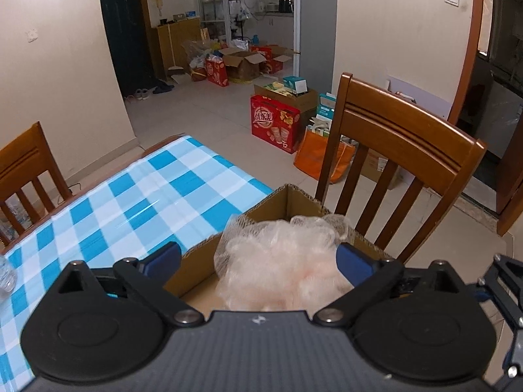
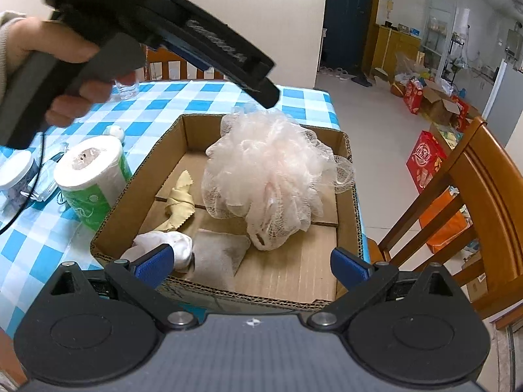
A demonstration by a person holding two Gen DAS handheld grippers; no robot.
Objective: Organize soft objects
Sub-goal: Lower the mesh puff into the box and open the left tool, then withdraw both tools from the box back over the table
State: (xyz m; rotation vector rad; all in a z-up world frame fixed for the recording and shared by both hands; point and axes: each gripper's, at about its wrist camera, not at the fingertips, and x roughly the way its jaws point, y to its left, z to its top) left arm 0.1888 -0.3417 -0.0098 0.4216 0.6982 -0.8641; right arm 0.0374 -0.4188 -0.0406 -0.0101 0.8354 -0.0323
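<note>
Pink mesh loofah [image 2: 268,176] sits in the cardboard box [image 2: 354,196], leaning toward the rim at two o'clock. Left gripper [image 1: 258,261] stands wide around it, gripping nothing; right gripper [image 2: 251,263] gapes too (empty). Snagged netting could drag it out.

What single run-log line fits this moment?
left gripper: open | bath pouf: in cardboard box | right gripper: open, empty

Evenly lit by soft daylight; shadows faint. Thin streak of glare across the glossy checked tablecloth [image 1: 140,212]. Strong fisheye bending at edges, dark corners. Blurred close up: mesh bath sponge [image 1: 278,268], left hand-held gripper [image 2: 261,94].
</note>
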